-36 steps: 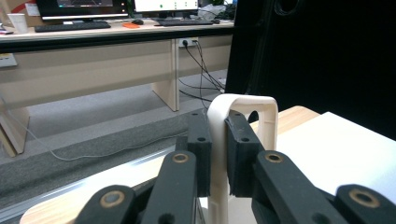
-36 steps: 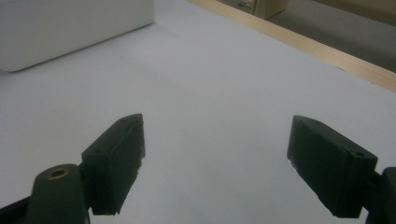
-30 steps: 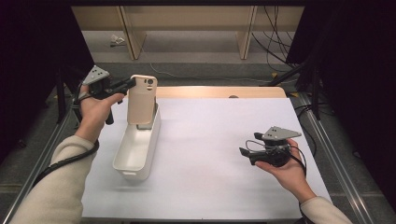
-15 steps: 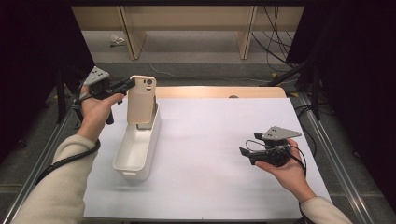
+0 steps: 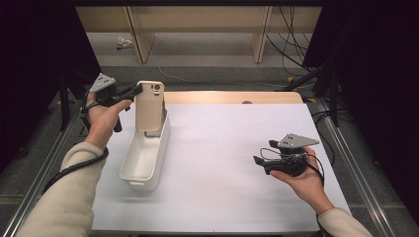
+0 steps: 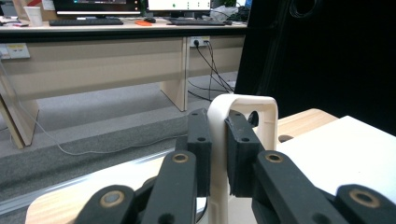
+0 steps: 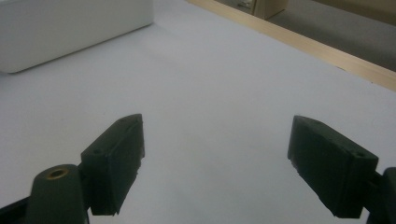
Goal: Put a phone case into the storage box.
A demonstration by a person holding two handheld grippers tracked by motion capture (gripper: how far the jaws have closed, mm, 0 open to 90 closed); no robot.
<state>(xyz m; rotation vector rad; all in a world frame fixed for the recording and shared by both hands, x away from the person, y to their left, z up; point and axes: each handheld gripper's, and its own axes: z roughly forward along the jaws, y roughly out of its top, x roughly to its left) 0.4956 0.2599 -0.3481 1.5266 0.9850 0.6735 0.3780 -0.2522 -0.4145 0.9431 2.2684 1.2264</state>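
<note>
A beige phone case (image 5: 149, 106) stands upright with its lower end inside the far end of a long white container (image 5: 140, 181) at the table's left. My left gripper (image 5: 136, 91) comes in from the left and is shut on the case's upper edge. In the left gripper view the two black pads pinch the cream rim of the case (image 6: 243, 105) between them, and the left gripper (image 6: 218, 140) points level. My right gripper (image 5: 266, 152) rests in a hand at the table's right, open, with nothing between its jaws (image 7: 217, 163).
A white sheet (image 5: 227, 148) covers the table, and a wooden edge (image 5: 227, 97) runs along its far side. The white container (image 7: 70, 28) lies at the top left of the right gripper view. Metal rails flank the table on both sides.
</note>
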